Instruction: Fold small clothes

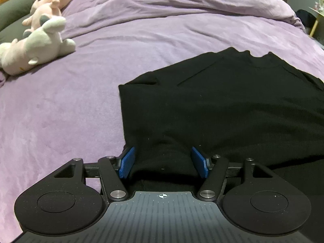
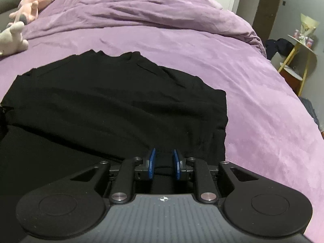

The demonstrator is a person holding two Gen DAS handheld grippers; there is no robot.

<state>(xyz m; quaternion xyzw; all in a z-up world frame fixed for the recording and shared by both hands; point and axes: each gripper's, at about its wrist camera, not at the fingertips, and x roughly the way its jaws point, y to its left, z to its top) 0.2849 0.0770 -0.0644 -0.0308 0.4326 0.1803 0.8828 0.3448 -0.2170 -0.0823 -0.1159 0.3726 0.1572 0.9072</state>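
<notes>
A black garment (image 1: 222, 105) lies spread on the purple bed cover, collar at the far side. It also shows in the right wrist view (image 2: 113, 105). My left gripper (image 1: 163, 159) is open, its blue pads on either side of a bunched fold at the garment's near left hem. My right gripper (image 2: 163, 163) has its blue pads partly closed around a fold of the near right hem, with a gap still between them.
The purple cover (image 1: 60, 111) spreads all around, with a rumpled duvet (image 2: 151, 14) at the far side. Plush toys (image 1: 38, 40) lie at the far left. A small side table (image 2: 299, 54) stands off the bed's right edge.
</notes>
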